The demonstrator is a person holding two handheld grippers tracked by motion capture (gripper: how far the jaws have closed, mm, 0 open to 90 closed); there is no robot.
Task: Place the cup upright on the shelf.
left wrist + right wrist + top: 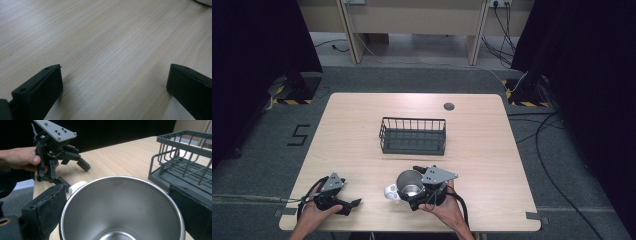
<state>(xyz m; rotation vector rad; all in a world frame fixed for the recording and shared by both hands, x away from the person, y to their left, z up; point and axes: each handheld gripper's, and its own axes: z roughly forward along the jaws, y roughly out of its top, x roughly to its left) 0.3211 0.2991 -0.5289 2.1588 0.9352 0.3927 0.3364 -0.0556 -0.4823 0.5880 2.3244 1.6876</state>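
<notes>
The right gripper [412, 192] sits at the table's near edge, right of the middle, with its jaws closed on a steel cup [410, 183]. In the right gripper view the two black jaws press against the cup [122, 207] from either side, and its open mouth faces the camera, shiny and bare inside. The cup stands upright, with a white handle [391, 192] sticking out on the side toward the left gripper; the same handle [76, 187] peeks over the rim in the right gripper view. A hand [447, 210] grasps the right gripper from behind, and its cable loops beside the wrist.

The left gripper [353, 204] rests near the table's near left corner, held by the other hand [314, 212]. Its jaws stand wide apart with nothing between them; the left gripper view shows bare wood grain between the two black jaws. In the right gripper view that left gripper [75, 173] tilts down toward the tabletop, a grey plate on top.

Beyond the cup, toward the middle of the table [352, 130], stands a dark wire basket [413, 136], apart from both grippers. A small round grommet [449, 106] sits near the far edge.
</notes>
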